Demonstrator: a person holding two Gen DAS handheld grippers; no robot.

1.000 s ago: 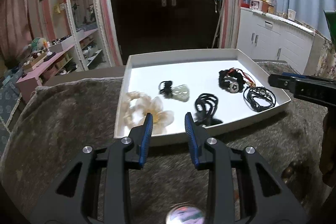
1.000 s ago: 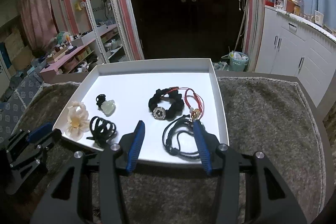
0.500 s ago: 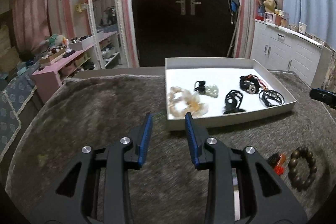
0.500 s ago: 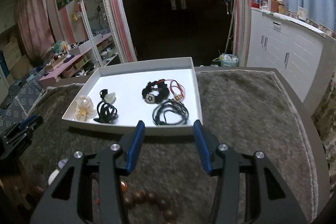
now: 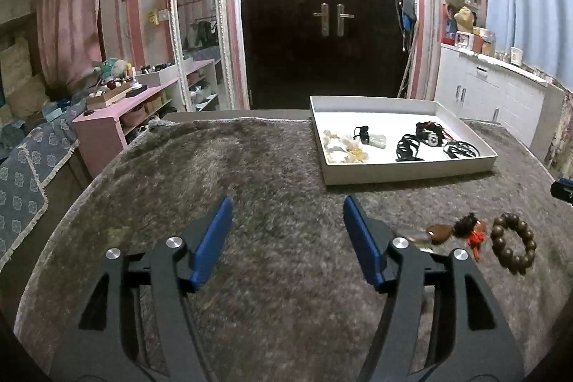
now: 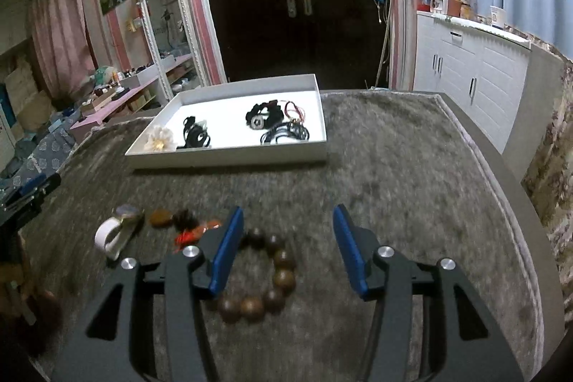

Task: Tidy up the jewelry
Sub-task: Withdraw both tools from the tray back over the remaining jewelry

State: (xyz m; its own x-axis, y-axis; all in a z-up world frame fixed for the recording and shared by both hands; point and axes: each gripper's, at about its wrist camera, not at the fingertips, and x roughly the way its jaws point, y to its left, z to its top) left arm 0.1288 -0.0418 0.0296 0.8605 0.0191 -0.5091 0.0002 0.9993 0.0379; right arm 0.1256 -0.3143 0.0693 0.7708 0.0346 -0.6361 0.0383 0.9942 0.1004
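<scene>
The right gripper hangs wide open and empty over a wooden bead bracelet on the grey plush cloth, its left finger covering part of the ring. The left gripper, equally spread, holds nothing. Beyond sits the white tray with a flower hair clip and black cords.

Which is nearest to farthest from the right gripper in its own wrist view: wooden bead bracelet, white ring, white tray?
1. Wooden bead bracelet: lies partly between the open fingers of the right gripper, toward the left one.
2. White ring: on the rug, off to the left.
3. White tray: farther ahead on the rug, slightly left, with jewelry inside.
</scene>
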